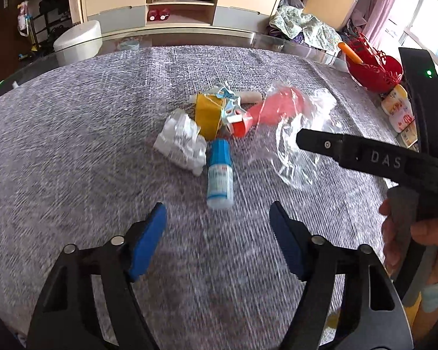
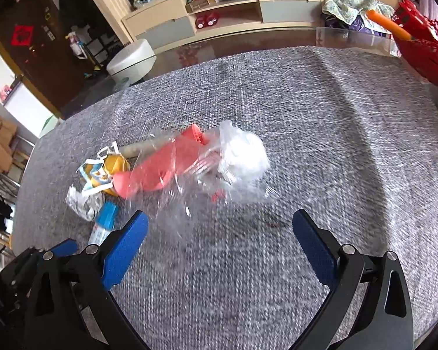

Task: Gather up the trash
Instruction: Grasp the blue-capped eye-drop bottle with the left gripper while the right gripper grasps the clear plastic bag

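A pile of trash lies mid-table on the grey cloth (image 1: 73, 145): a small white bottle with a blue cap (image 1: 219, 172), crumpled white paper (image 1: 181, 143), a yellow wrapper (image 1: 208, 115), a red plastic piece (image 1: 274, 108) and a clear plastic bag (image 1: 297, 157). My left gripper (image 1: 217, 230) is open and empty, just short of the bottle. My right gripper (image 2: 220, 233) is open and empty, just short of the clear bag (image 2: 233, 169); one black finger of it shows over the bag in the left wrist view (image 1: 321, 143). The red piece (image 2: 160, 169) and bottle (image 2: 103, 221) lie left of it.
A red basket (image 1: 373, 70) with an orange stick and small bottles (image 1: 398, 110) stand at the table's far right edge. A white stool (image 1: 78, 39) and a cream cabinet (image 1: 181, 8) are beyond the table. Clothes (image 1: 303, 26) are piled at back right.
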Demonstrator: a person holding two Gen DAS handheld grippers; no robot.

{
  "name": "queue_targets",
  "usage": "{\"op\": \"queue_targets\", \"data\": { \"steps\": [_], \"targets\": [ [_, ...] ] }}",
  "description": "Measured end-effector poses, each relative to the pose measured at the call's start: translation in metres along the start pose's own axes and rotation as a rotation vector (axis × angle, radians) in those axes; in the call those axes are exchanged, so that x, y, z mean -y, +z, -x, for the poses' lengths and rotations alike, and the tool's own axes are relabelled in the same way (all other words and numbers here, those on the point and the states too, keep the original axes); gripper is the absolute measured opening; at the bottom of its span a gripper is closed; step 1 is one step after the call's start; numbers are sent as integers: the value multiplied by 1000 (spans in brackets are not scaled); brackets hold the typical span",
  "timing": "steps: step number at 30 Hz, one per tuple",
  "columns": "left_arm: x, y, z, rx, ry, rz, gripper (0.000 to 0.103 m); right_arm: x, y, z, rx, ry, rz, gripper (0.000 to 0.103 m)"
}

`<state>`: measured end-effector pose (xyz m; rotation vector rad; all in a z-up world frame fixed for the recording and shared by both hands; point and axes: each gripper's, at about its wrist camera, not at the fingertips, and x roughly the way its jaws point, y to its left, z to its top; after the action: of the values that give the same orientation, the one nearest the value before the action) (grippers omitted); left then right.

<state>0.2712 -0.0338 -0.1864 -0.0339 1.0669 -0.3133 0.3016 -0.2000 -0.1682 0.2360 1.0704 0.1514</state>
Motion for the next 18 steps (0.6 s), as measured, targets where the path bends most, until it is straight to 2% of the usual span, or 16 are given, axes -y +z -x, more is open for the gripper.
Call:
{"op": "queue_targets", "data": {
  "steps": [6,10,11,12,14,18],
  "targets": [
    [0,11,-12,9,-2,-28,49,-3,2,-4,16,-6,21,99],
    [0,16,-15,9,-5,-36,23,-5,4,-4,29,1,31,92],
    [-1,16,-15,7,-8,-37,18,-4,5,-3,29,10,31,85],
    [0,17,-16,6,-12,-39,17,-4,5,-2,28,30,26,76],
    [1,17,-15,6,-11,-47,17,-4,5,1,23,46,23,66],
    [2,14,-14,10,-13,-53,17,-9,4,6,30,54,46,53]
  ]
}}
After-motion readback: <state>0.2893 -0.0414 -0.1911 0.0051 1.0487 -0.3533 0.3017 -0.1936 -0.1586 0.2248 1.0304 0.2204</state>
